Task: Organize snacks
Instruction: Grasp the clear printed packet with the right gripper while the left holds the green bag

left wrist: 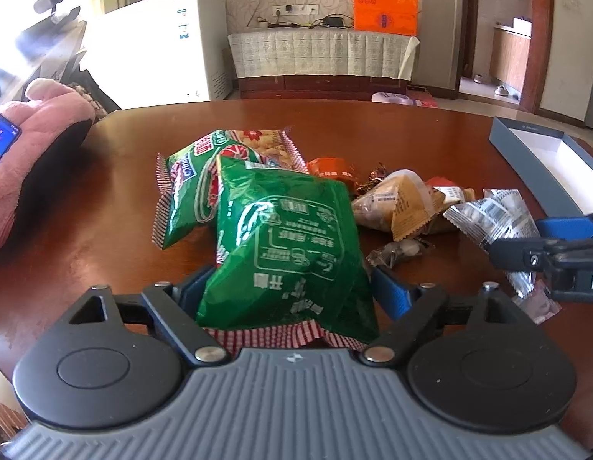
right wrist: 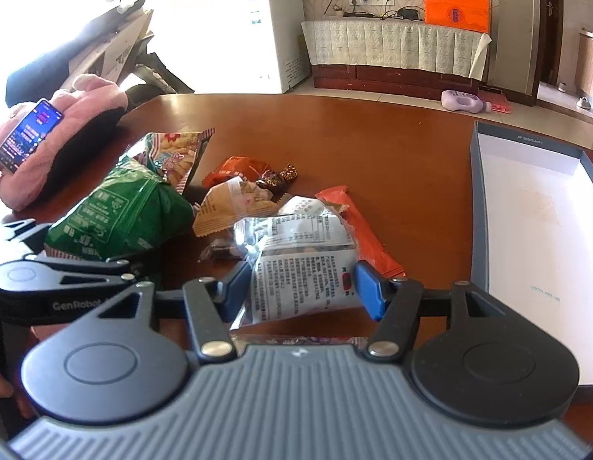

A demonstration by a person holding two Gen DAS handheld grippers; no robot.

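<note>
My left gripper (left wrist: 287,287) is shut on a green snack bag (left wrist: 285,245), its blue fingers pressing both sides. A second green bag (left wrist: 204,176) lies behind it. My right gripper (right wrist: 302,287) is shut on a silver printed snack packet (right wrist: 300,253). It shows in the left wrist view (left wrist: 492,214) beside the right gripper (left wrist: 546,257). A tan triangular packet (right wrist: 235,207), an orange packet (right wrist: 235,170), a long orange bar (right wrist: 358,230) and small dark candies (right wrist: 275,180) lie in a pile on the brown table (right wrist: 373,145). The green bag also shows in the right wrist view (right wrist: 120,211).
An open grey box (right wrist: 538,222) with a white inside lies at the table's right. A pink plush item (right wrist: 85,115) with a phone (right wrist: 28,136) on it sits at the left. A white freezer and a TV stand are beyond the table.
</note>
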